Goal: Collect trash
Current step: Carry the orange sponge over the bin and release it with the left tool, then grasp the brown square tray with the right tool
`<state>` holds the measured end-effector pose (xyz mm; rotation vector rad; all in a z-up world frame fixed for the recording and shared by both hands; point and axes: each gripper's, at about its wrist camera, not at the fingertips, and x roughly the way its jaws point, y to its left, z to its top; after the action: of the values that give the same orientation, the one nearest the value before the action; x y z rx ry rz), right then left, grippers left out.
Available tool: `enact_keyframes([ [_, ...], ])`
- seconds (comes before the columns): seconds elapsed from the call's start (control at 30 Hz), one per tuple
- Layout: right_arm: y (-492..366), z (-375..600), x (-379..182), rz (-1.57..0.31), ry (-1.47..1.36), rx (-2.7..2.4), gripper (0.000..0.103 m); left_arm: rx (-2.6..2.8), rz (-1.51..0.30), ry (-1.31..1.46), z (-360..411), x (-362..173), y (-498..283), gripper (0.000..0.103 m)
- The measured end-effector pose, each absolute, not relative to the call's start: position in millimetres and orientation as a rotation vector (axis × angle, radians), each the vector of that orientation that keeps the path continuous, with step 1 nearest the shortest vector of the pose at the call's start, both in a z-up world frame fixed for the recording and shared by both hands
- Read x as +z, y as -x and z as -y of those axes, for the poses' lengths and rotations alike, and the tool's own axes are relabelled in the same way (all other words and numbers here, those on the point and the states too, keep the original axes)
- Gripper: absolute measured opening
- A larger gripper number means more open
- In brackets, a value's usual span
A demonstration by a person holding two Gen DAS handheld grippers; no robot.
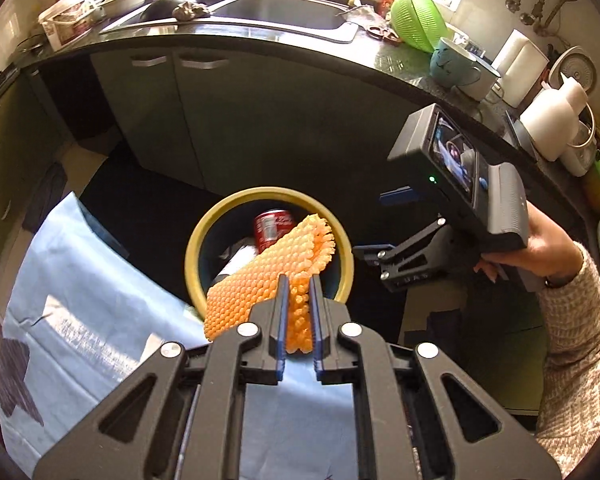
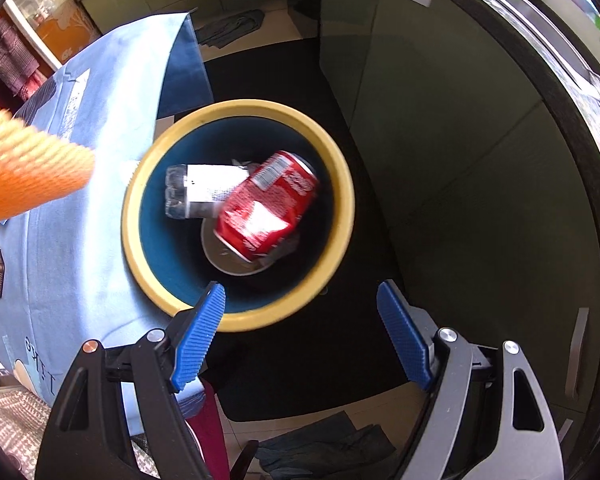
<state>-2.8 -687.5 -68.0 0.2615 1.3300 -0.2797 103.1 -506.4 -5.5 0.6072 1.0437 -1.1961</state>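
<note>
My left gripper (image 1: pixel 300 280) is shut on a piece of orange bubble wrap (image 1: pixel 256 280), which hangs over the near rim of a round bin (image 1: pixel 198 236) with a yellow rim and dark blue inside. In the right wrist view the same orange bubble wrap (image 2: pixel 24 168) shows blurred at the left edge, beside the bin (image 2: pixel 340 184). Inside the bin lie a red soda can (image 2: pixel 268 204), a clear plastic bottle with a white label (image 2: pixel 200 190) and a paper cup (image 2: pixel 236 256). My right gripper (image 2: pixel 300 300) stands open and empty above the bin's near rim.
A table with a light blue cloth (image 1: pixel 80 300) adjoins the bin on the left. The bin stands on a black floor mat (image 2: pixel 320 360) in front of green cabinets (image 1: pixel 220 120). Behind are a dark counter with a sink (image 1: pixel 276 12), a green colander (image 1: pixel 416 16) and mugs.
</note>
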Motion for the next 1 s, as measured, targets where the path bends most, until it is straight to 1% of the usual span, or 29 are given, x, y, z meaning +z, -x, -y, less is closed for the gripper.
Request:
enact_keyframes([
  [0.2, 33, 705, -66, -1.345, -0.275, -0.318, 0.078, -1.195, -1.112, -0.621, 556, -56, -101, 0.011],
  [0.23, 36, 708, -66, -1.348, -0.277, -0.322, 0.078, -1.191, -1.123, -0.624, 560, -63, -101, 0.015],
  [0.27, 40, 709, -66, -1.350, -0.277, -0.325, 0.078, -1.185, -1.132, -0.632, 563, -69, -101, 0.024],
  [0.3, 43, 710, -66, -1.353, -0.278, -0.327, 0.078, -1.182, -1.139, -0.640, 565, -73, -100, 0.031],
  [0.33, 46, 710, -67, -1.355, -0.278, -0.330, 0.078, -1.179, -1.141, -0.645, 564, -76, -100, 0.045],
  [0.37, 47, 711, -66, -1.358, -0.277, -0.331, 0.078, -1.175, -1.141, -0.649, 563, -76, -99, 0.048],
  [0.5, 50, 707, -61, -1.356, -0.263, -0.336, 0.078, -1.171, -1.111, -0.636, 539, -53, -99, 0.049],
  [0.6, 46, 696, -53, -1.351, -0.234, -0.329, 0.078, -1.156, -1.090, -0.585, 499, -25, -103, 0.049],
  [0.7, 37, 677, -40, -1.340, -0.187, -0.300, 0.078, -1.108, -1.056, -0.549, 443, 2, -106, 0.056],
  [0.77, 28, 659, -30, -1.328, -0.149, -0.267, 0.078, -1.047, -1.036, -0.532, 395, 18, -109, 0.063],
  [0.8, 23, 650, -26, -1.323, -0.132, -0.245, 0.078, -1.008, -1.032, -0.533, 369, 24, -111, 0.065],
  [0.87, 8, 628, -20, -1.311, -0.100, -0.187, 0.078, -0.929, -1.007, -0.532, 322, 35, -114, 0.071],
  [1.0, -36, 564, -9, -1.284, -0.026, -0.022, 0.078, -0.752, -1.031, -0.472, 229, 52, -121, 0.078],
])
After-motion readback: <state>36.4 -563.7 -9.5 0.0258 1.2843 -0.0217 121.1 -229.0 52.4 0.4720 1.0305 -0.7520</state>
